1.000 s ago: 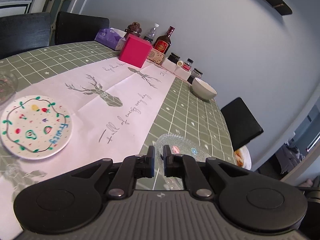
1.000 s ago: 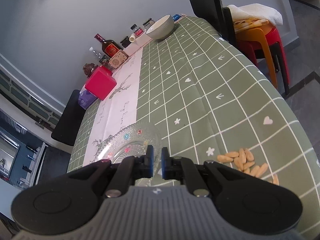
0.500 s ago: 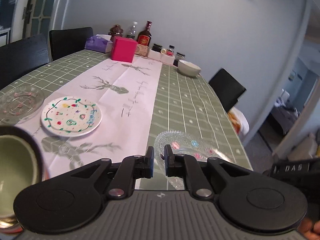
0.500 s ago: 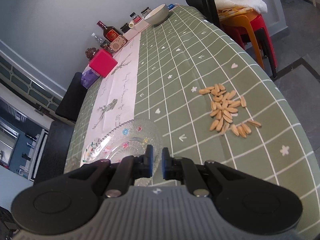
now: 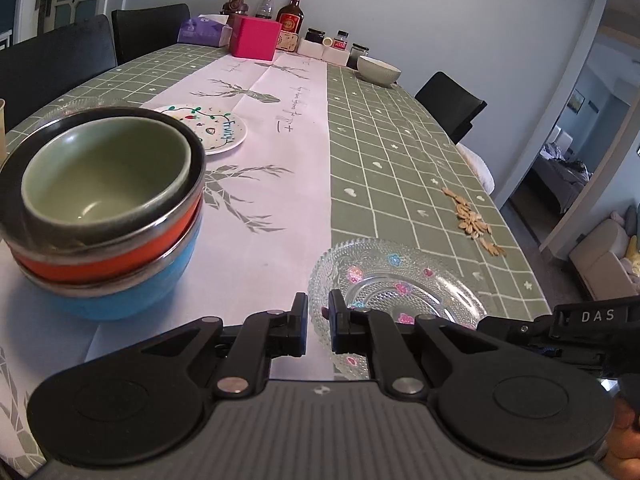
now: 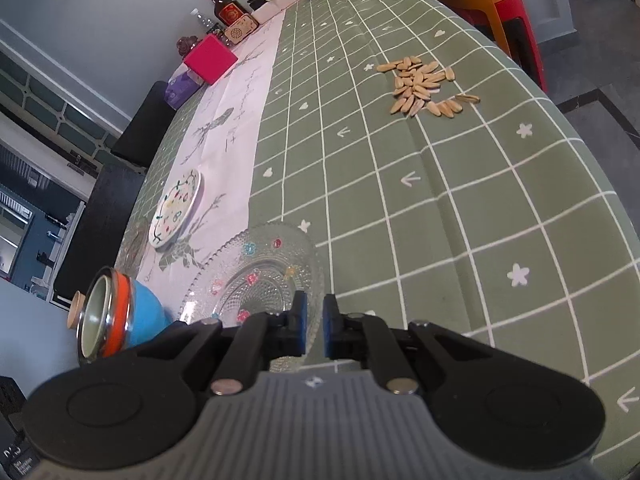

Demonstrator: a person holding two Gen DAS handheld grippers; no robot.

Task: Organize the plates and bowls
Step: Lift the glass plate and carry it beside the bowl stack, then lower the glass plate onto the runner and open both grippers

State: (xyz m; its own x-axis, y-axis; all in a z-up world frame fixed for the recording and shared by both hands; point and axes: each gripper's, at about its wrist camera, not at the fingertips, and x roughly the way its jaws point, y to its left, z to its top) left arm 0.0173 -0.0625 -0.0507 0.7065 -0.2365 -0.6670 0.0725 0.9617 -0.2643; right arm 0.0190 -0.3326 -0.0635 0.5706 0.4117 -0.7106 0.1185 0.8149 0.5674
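Meanwhile both tools had swung across the worktop (image 5: pixel 400 128) since a second before, and the scene in front of them had changed with it. The left tool (image 5: pixel 318 322) was pinching the near rim of the glass plate (image 5: pixel 400 280), its pads nearly pressed together on the edge; the right tool (image 6: pixel 314 326) gripped the same plate's rim from the other side, likewise almost closed. The plate — clear, with small coloured flowers — sat low over the border between the white runner (image 5: pixel 272 128) and the green checked cloth.

A second ago the left view showed only the fruit-painted plate (image 5: pixel 212 128) close by at the left. That plate now lay further back on the runner, and a stack of bowls (image 5: pixel 104 216) filled the left foreground: a green bowl inside an orange one inside a blue one, standing on the runner just beside the glass plate.

In the right view the pile of seeds (image 6: pixel 424 88) had shifted from the lower right edge to well up the cloth — and the bowl stack had come into sight at lower left. The grey bowl (image 5: pixel 378 70) stood at the far end, near the bottles.
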